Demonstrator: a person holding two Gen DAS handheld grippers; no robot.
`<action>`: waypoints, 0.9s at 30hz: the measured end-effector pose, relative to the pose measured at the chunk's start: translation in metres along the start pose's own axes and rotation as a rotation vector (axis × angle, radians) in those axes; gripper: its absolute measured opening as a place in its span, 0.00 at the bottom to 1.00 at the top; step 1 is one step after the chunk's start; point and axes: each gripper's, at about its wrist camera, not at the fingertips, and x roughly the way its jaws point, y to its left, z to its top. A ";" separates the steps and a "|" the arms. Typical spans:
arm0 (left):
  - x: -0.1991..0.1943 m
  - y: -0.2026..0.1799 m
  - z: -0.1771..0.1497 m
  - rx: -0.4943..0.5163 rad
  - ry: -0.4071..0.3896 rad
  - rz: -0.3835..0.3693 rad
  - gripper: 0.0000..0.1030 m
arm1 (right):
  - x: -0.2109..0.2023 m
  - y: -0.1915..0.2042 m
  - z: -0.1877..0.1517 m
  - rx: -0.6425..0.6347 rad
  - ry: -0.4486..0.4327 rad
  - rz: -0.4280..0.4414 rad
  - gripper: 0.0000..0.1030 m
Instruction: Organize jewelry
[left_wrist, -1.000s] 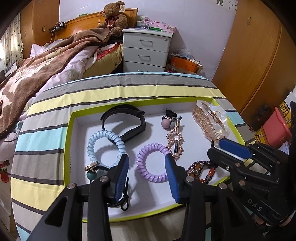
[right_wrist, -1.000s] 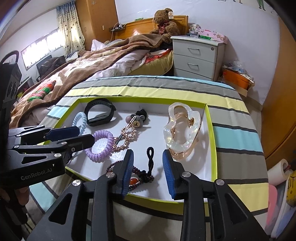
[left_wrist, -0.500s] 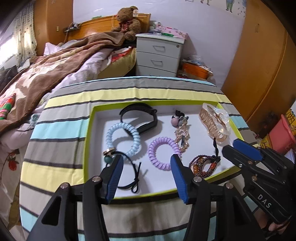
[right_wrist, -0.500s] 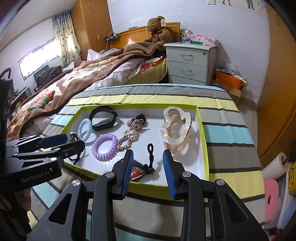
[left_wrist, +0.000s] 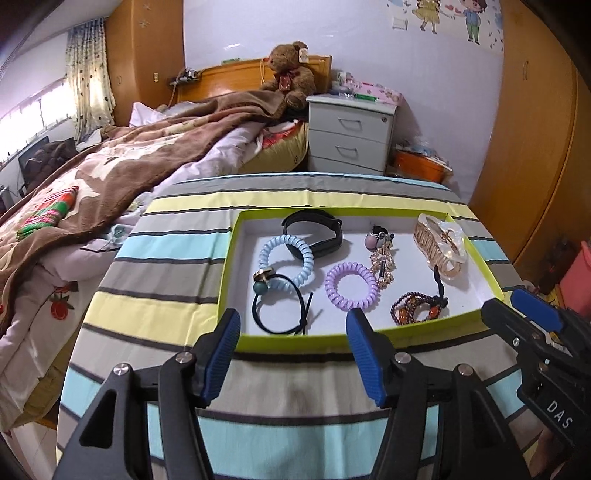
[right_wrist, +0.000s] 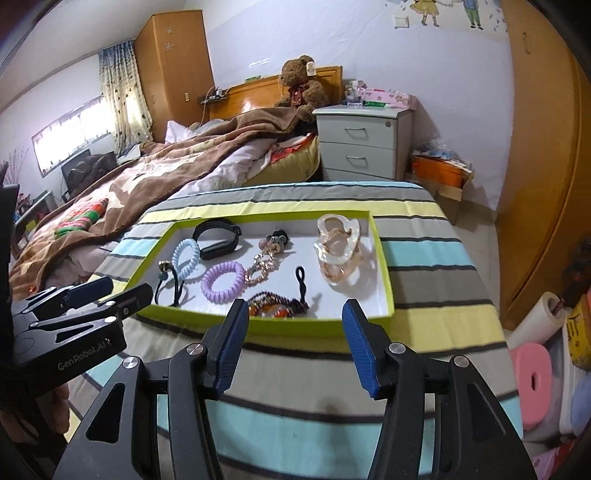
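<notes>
A shallow green-rimmed tray (left_wrist: 288, 341) (right_wrist: 384, 266) with a white floor lies on the striped table. In it are a black band (left_wrist: 314, 236), a blue coil tie (left_wrist: 286, 260), a purple coil tie (left_wrist: 351, 285) (right_wrist: 223, 282), a black elastic with a bead (left_wrist: 280, 308), a bead bracelet (left_wrist: 415, 312) (right_wrist: 275, 306), a gold clip with a bear charm (left_wrist: 382, 254) and a clear claw clip (left_wrist: 439, 245) (right_wrist: 338, 249). My left gripper (left_wrist: 291, 354) and right gripper (right_wrist: 293, 343) are both open and empty, held back from the tray's near rim.
The table has a striped cloth (left_wrist: 166, 288). A bed with a brown blanket (left_wrist: 110, 166) lies to the left. A grey nightstand (left_wrist: 351, 136) and a teddy bear (left_wrist: 290, 70) stand behind. A wooden wardrobe (left_wrist: 535, 147) is on the right.
Both grippers have pulled back and up from over the tray to in front of its near rim. The right gripper's jaws have opened wider. The items in the tray have not moved.
</notes>
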 end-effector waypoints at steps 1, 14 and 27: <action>-0.002 -0.001 -0.002 0.002 -0.002 -0.005 0.60 | -0.002 0.000 -0.002 0.000 -0.004 -0.003 0.52; -0.026 -0.008 -0.030 0.010 -0.031 -0.016 0.60 | -0.020 0.003 -0.024 0.025 -0.033 -0.005 0.52; -0.028 -0.012 -0.043 0.022 -0.025 0.000 0.60 | -0.024 0.006 -0.031 0.027 -0.045 0.006 0.52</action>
